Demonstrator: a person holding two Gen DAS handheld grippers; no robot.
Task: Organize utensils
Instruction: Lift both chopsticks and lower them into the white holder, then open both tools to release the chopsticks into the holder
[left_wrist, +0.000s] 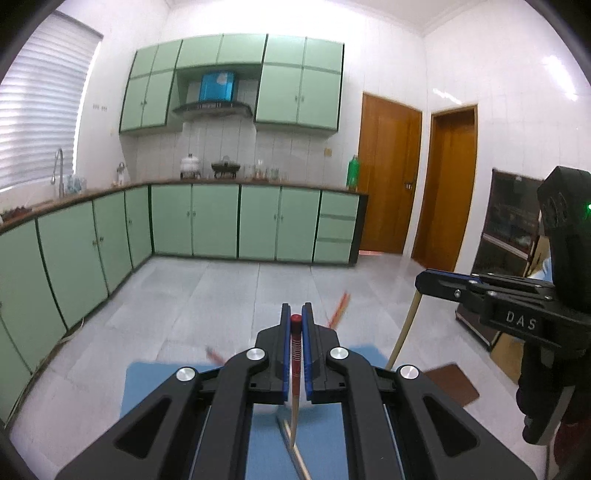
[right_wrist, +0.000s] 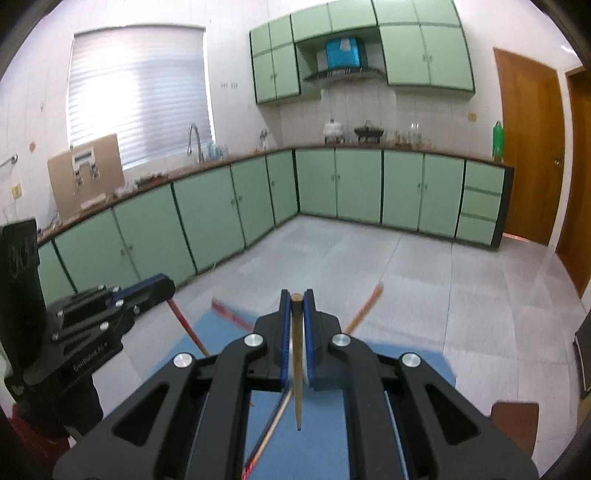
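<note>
My left gripper (left_wrist: 296, 325) is clamped on a red-topped wooden chopstick (left_wrist: 295, 363), which stands between the blue pads and slants down toward the blue mat (left_wrist: 321, 439). My right gripper (right_wrist: 296, 301) pinches a plain tan wooden chopstick (right_wrist: 296, 354) the same way, its pointed tip hanging just above the mat. More chopsticks (right_wrist: 273, 417) lie blurred on the mat below.
</note>
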